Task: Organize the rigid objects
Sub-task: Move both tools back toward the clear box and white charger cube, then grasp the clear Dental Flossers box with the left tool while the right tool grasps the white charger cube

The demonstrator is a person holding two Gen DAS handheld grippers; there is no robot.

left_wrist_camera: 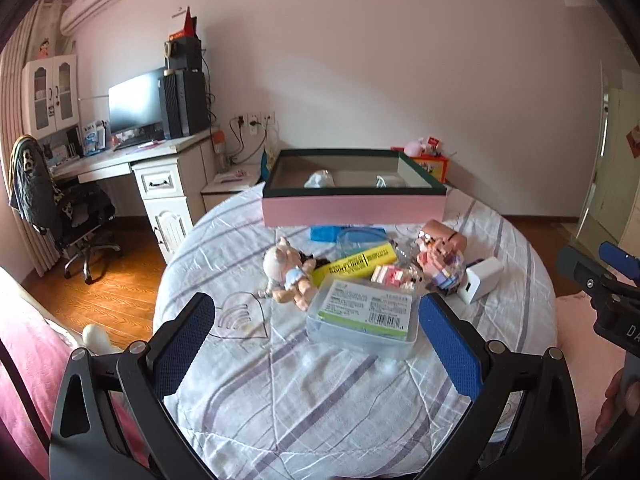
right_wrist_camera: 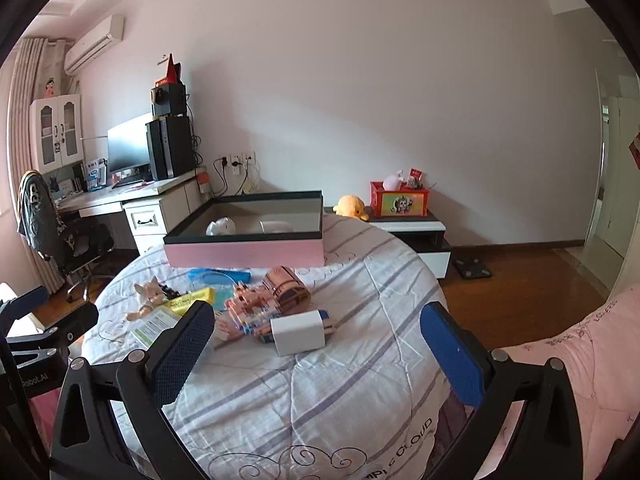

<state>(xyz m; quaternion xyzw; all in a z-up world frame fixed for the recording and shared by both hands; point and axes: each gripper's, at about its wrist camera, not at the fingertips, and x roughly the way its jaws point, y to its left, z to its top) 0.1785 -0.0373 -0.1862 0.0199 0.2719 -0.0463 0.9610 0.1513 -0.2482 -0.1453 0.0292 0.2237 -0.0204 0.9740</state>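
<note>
A pink box with a dark rim (left_wrist_camera: 354,208) (right_wrist_camera: 244,252) stands open at the far side of the striped bedspread, with two white items inside. In front of it lies a heap: a clear plastic case with a label (left_wrist_camera: 364,314), a doll figure (left_wrist_camera: 288,274) (right_wrist_camera: 146,298), a yellow box (left_wrist_camera: 354,264) (right_wrist_camera: 188,300), pink block toys (left_wrist_camera: 440,256) (right_wrist_camera: 256,312), a white charger cube (left_wrist_camera: 480,280) (right_wrist_camera: 298,332). My left gripper (left_wrist_camera: 316,332) is open just short of the clear case. My right gripper (right_wrist_camera: 318,336) is open near the white cube.
A desk with monitor and office chair (left_wrist_camera: 68,216) stands left. A low cabinet with a red box (right_wrist_camera: 400,200) and a yellow plush (right_wrist_camera: 352,206) is behind the bed. Wooden floor lies on both sides. Pink bedding (right_wrist_camera: 580,360) lies right.
</note>
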